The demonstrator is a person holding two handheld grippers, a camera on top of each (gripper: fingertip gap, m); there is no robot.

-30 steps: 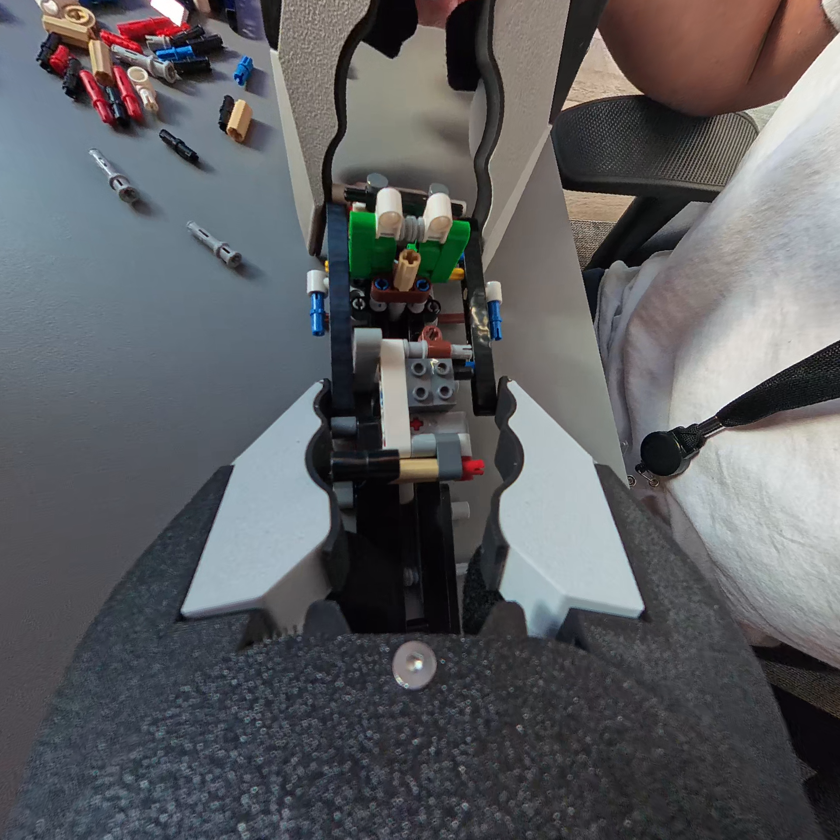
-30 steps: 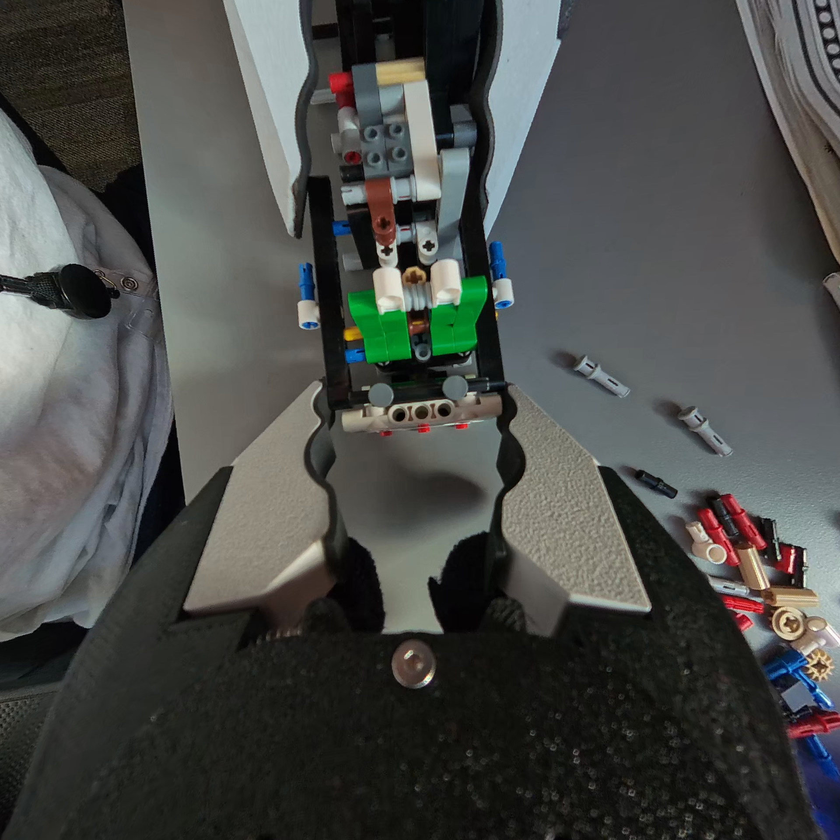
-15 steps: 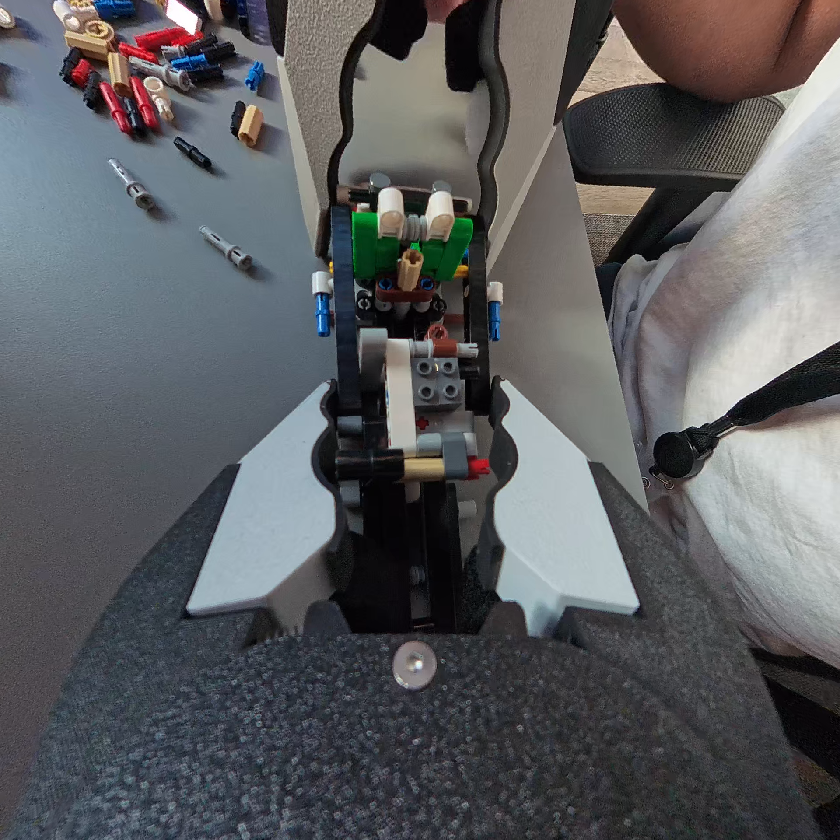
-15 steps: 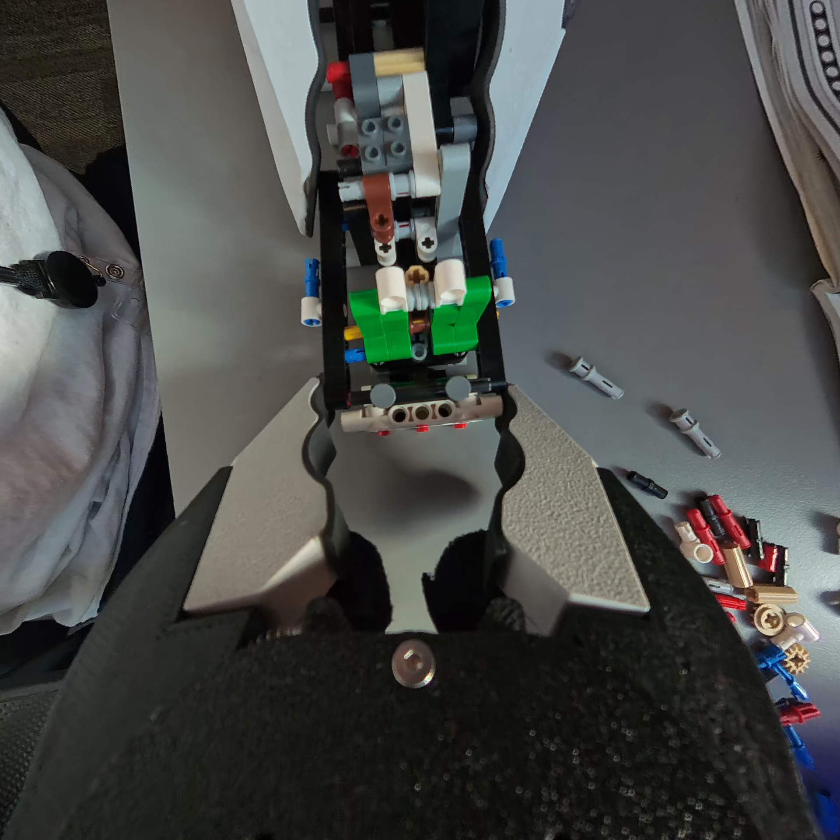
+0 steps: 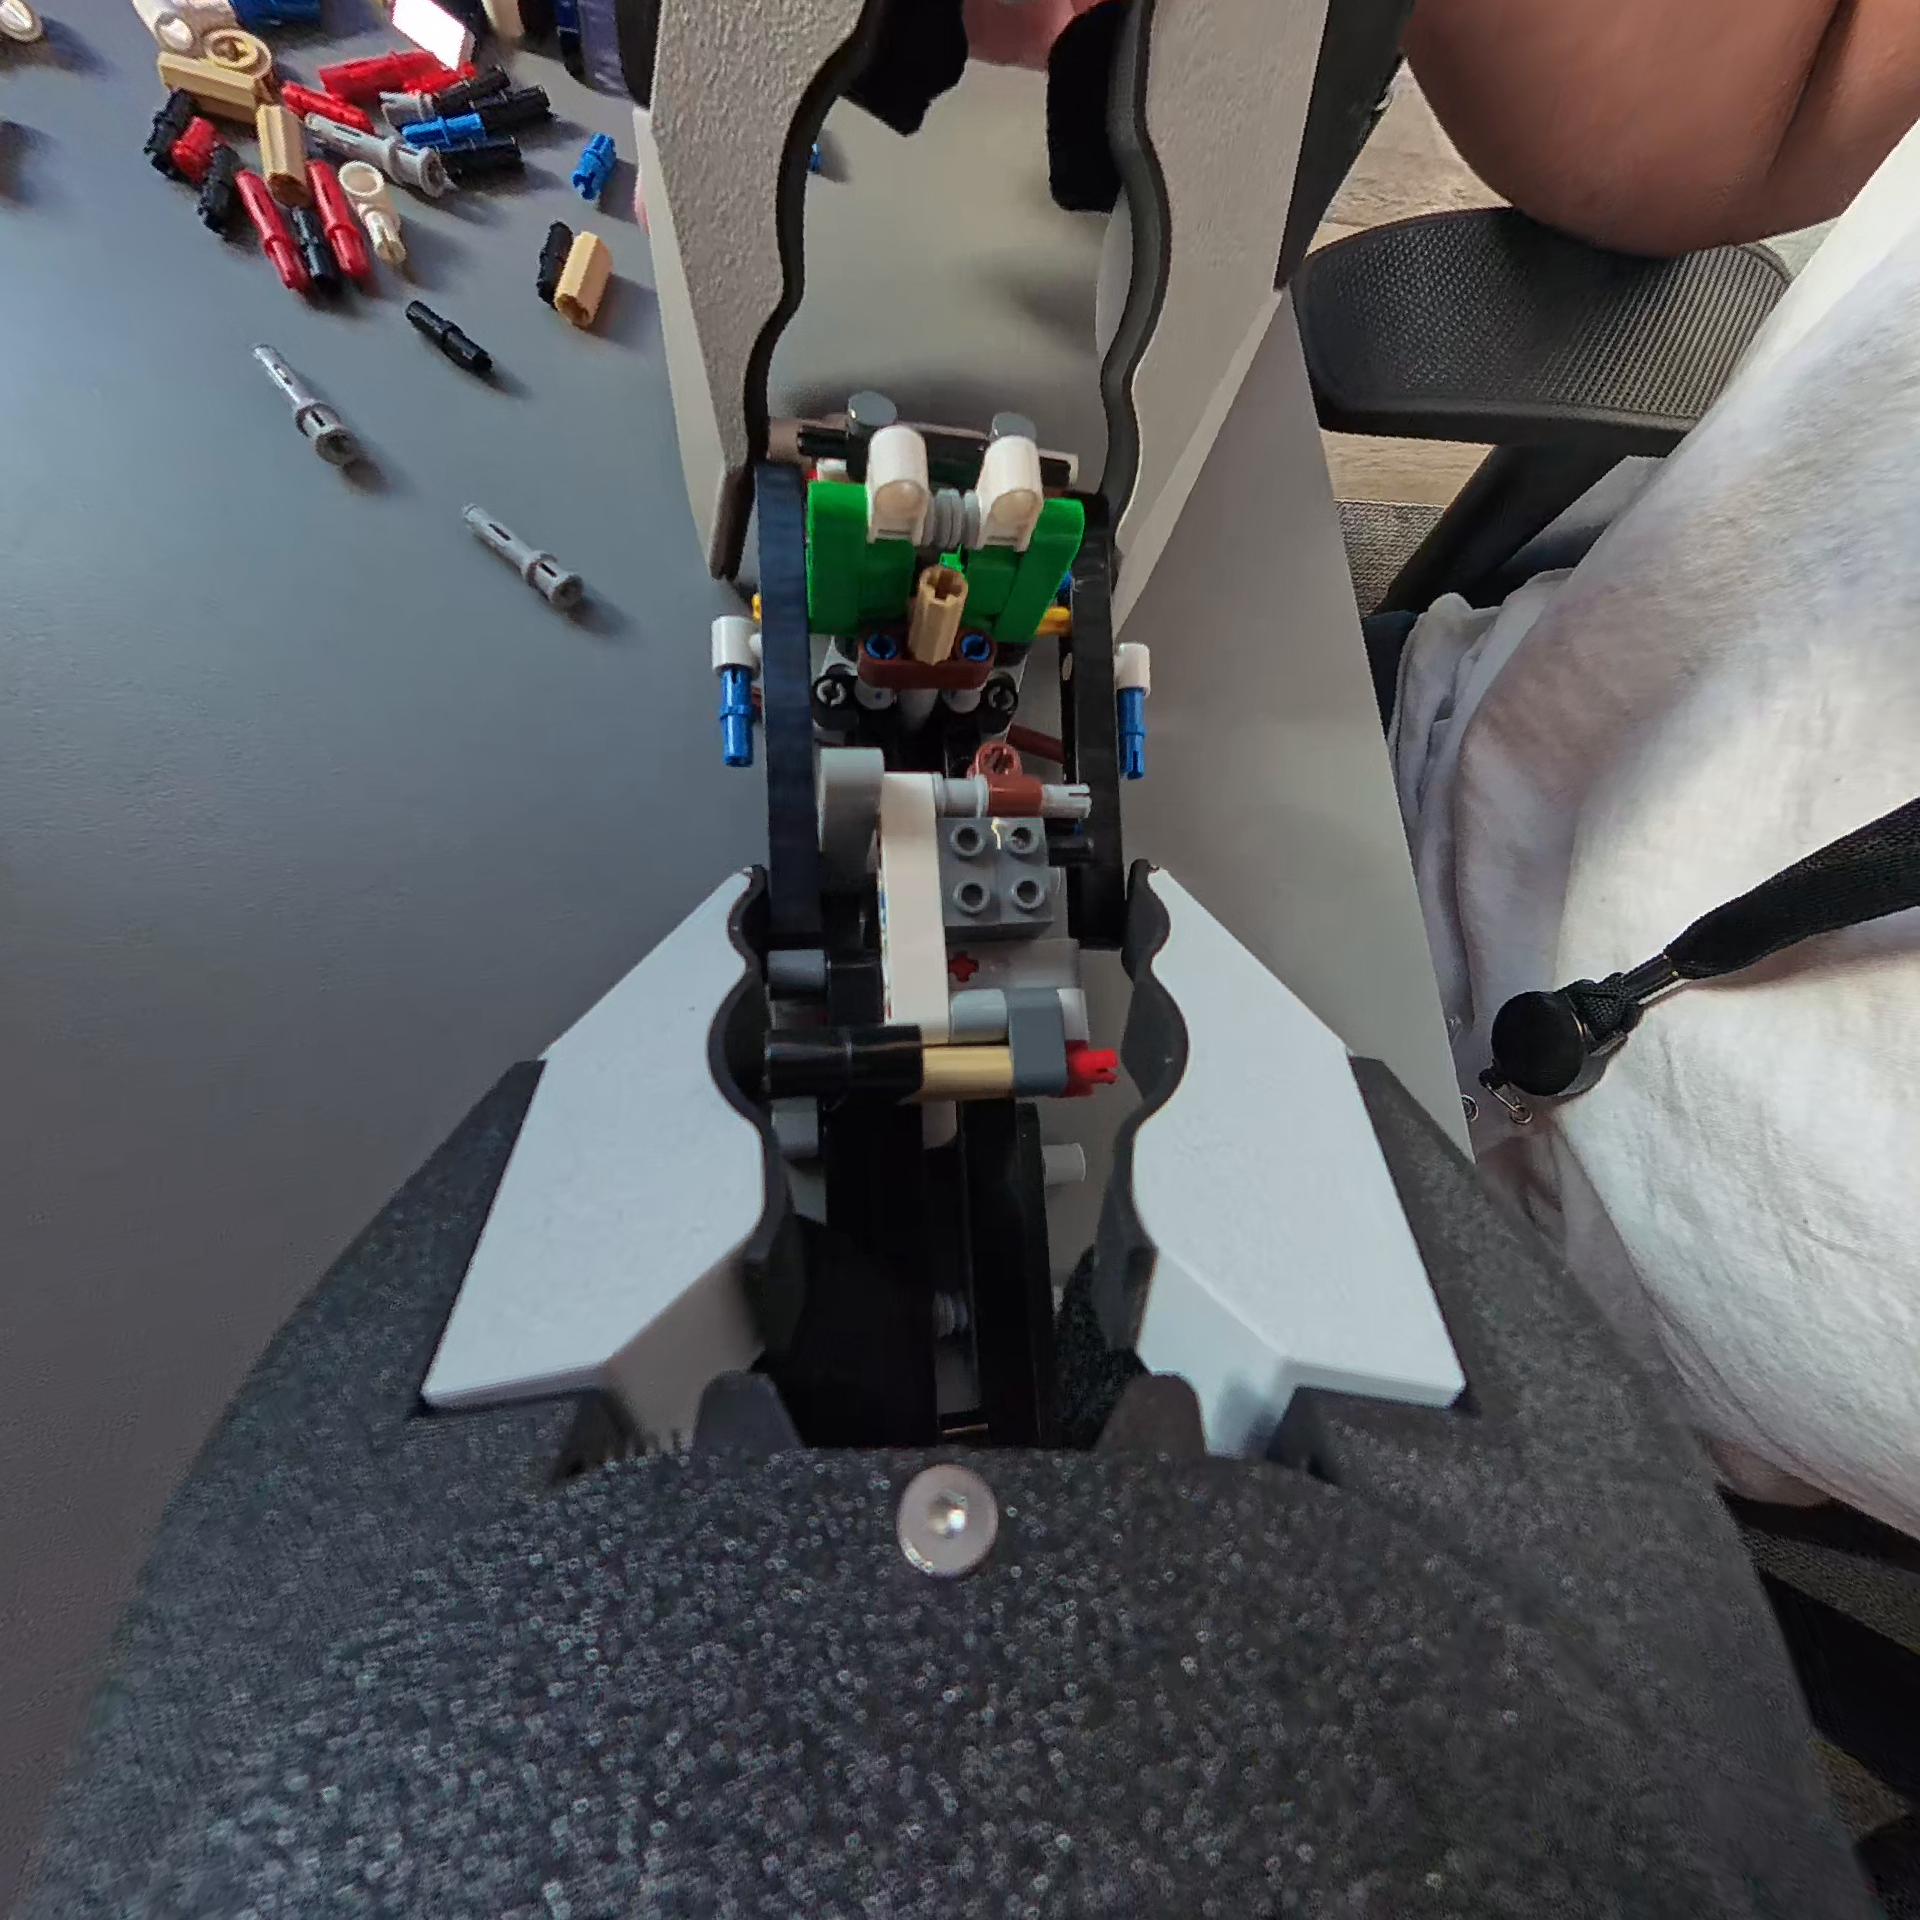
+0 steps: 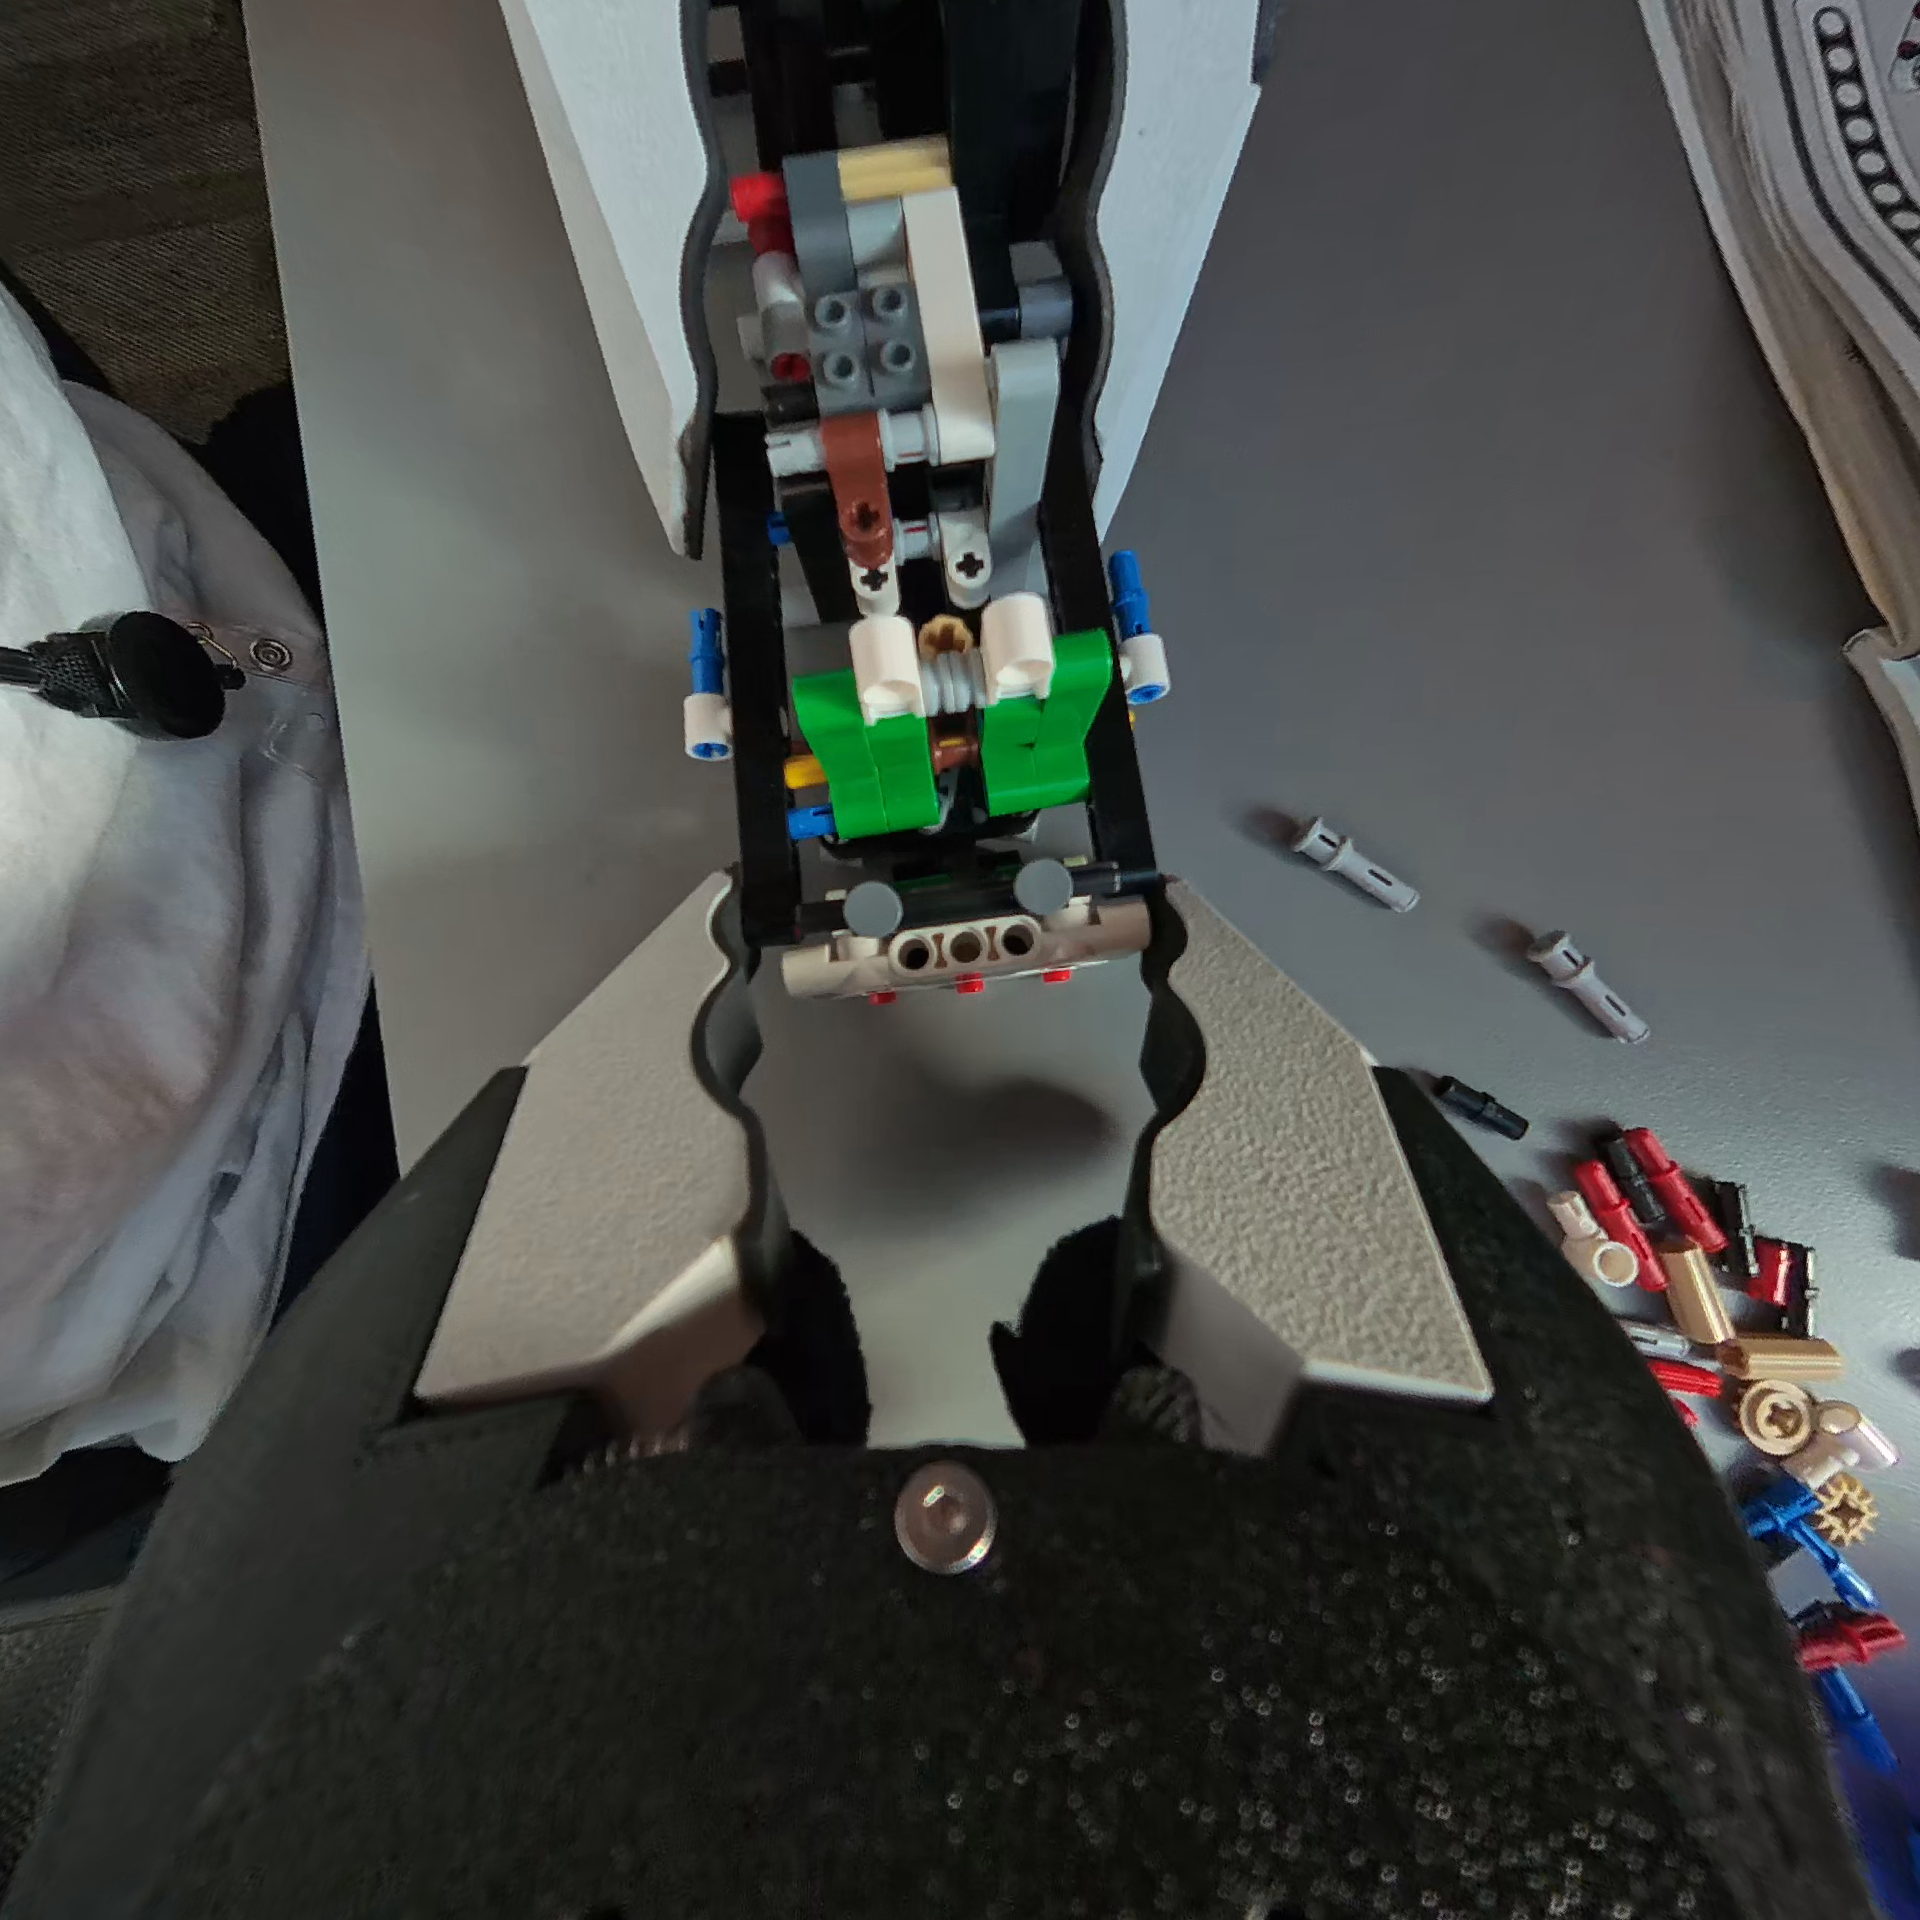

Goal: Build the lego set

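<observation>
A partly built lego model (image 5: 914, 727), with black side beams, green blocks, white connectors and a grey studded brick, is held above the grey table (image 5: 312, 831) between both grippers. My left gripper (image 5: 945, 883) is shut on its near end, and the model reaches deep between the fingers. My right gripper (image 5: 925, 457) comes from the opposite side and clamps the far end. In the right wrist view the right gripper (image 6: 948, 904) pinches the model (image 6: 935, 727) at its white end beam, and the left gripper (image 6: 894, 499) holds the other end.
Loose pins and connectors lie in a pile (image 5: 312, 156) on the table, with two grey pins (image 5: 525, 556) and a black pin (image 5: 447, 335) apart from it. The pile (image 6: 1714, 1299) shows in the right wrist view too. A printed booklet (image 6: 1818, 208) lies at the table's side. A person in white (image 5: 1662, 727) sits at the table edge. My right fingertips sit around 6 cm from my left ones.
Both grippers and the model have shifted slightly together over the table. The hold on each end is unchanged.
</observation>
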